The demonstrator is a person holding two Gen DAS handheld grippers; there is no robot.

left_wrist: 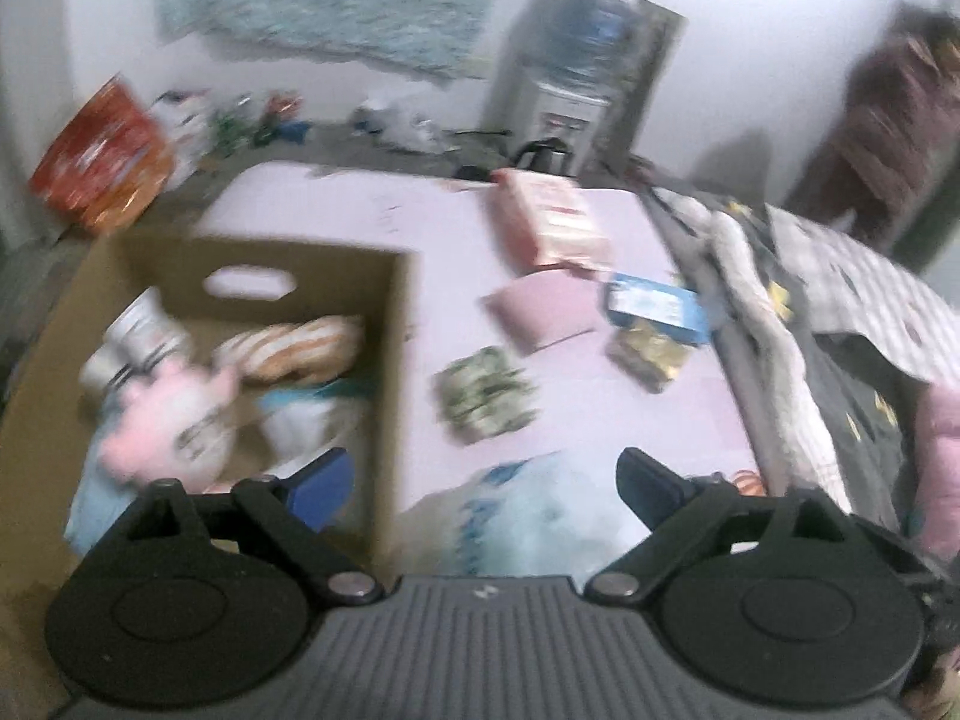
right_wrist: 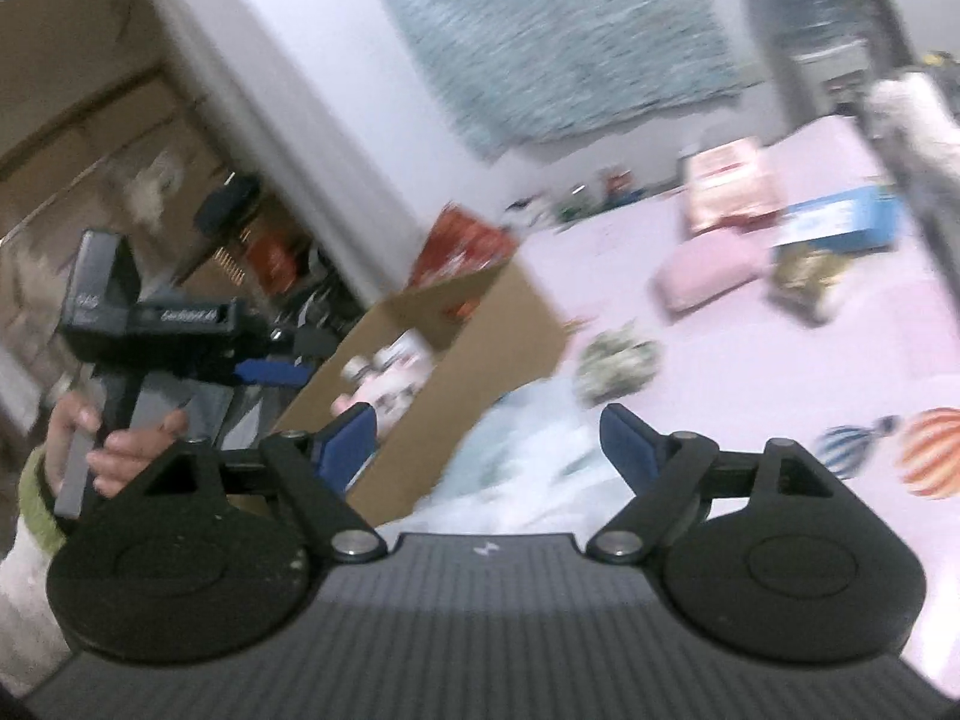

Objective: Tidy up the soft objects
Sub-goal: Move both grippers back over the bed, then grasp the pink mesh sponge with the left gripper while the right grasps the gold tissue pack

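Both grippers empty and wide over the pink bed

The left gripper [left_wrist: 483,483] and right gripper [right_wrist: 489,441] hang spread above a pale blue soft bag [left_wrist: 528,516] lying just right of the cardboard box [left_wrist: 396,360], which already holds plush toys [left_wrist: 162,420]. The blur suggests haste: a grab could miss or catch the box wall. The camouflage bundle [left_wrist: 486,393], pink pillow [left_wrist: 543,309] and snack packs [left_wrist: 654,324] lie farther off.
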